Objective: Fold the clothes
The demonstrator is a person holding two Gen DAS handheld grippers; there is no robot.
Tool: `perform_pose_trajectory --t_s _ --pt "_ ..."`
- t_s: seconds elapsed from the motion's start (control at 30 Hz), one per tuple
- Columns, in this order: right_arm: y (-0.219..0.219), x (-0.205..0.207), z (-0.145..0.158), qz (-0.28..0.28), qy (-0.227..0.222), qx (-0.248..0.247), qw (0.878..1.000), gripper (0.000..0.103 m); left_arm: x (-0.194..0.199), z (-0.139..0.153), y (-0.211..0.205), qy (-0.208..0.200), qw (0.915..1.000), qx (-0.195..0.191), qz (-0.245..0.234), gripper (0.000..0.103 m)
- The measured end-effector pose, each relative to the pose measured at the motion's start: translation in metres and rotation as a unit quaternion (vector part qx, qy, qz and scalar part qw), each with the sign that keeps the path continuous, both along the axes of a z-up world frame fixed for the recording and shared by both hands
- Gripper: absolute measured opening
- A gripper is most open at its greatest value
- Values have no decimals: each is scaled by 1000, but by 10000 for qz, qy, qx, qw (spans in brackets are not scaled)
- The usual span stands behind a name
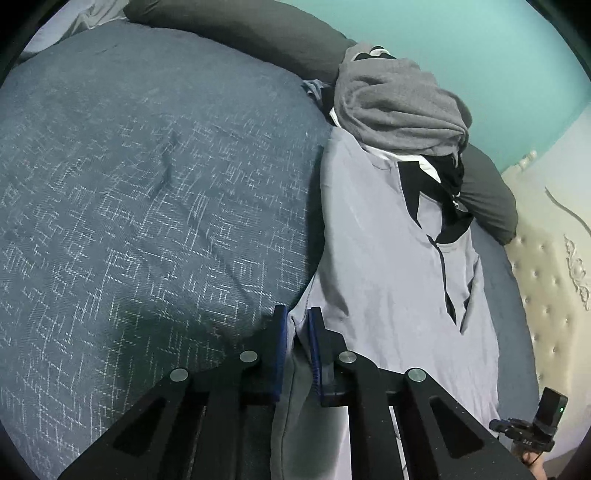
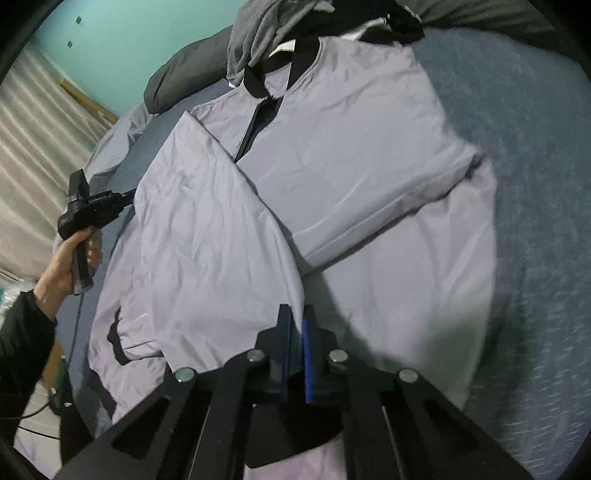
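A light lavender jacket [image 2: 354, 155] with a black collar and zip lies spread on the bed, one sleeve folded across its front. In the left wrist view the jacket [image 1: 388, 258] runs along the bed's right side. My left gripper [image 1: 297, 317] is shut on the jacket's edge, with cloth pinched between the blue pads. My right gripper [image 2: 295, 321] is nearly closed and hovers just above the jacket's lower part; no cloth shows between its pads. The left gripper's handle [image 2: 88, 210] and the hand holding it show in the right wrist view.
A blue patterned bedspread [image 1: 147, 184] covers the bed. A pile of grey and black clothes [image 1: 399, 99] lies by the jacket's collar, with dark pillows [image 1: 240, 26] behind. A tufted cream headboard [image 1: 546, 288] and a teal wall border the bed.
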State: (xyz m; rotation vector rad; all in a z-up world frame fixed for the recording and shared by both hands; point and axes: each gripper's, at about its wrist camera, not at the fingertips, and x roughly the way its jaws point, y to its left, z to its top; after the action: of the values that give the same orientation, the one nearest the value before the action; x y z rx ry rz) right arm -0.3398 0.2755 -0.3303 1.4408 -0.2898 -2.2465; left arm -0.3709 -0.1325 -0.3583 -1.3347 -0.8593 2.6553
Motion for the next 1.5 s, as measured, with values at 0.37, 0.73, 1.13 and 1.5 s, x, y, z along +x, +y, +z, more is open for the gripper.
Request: perform_pose_trajectory --t_s 0.37,0.73,1.13,1.5 --pt "22 -12 -14 -472 -233 71 9986 4 4 -9 1 -71 9993 278 253 12" --pt "28 -4 -9 -442 -346 -11 9984 11 15 5 -15 -74 9982 357 485 18" --pt "54 30 20 -646 -517 -78 9965 32 89 32 -25 -459 9987 -216 61 25" --pt "63 85 26 -710 -780 -145 9943 39 179 33 2 -867 9946 -266 -502 27"
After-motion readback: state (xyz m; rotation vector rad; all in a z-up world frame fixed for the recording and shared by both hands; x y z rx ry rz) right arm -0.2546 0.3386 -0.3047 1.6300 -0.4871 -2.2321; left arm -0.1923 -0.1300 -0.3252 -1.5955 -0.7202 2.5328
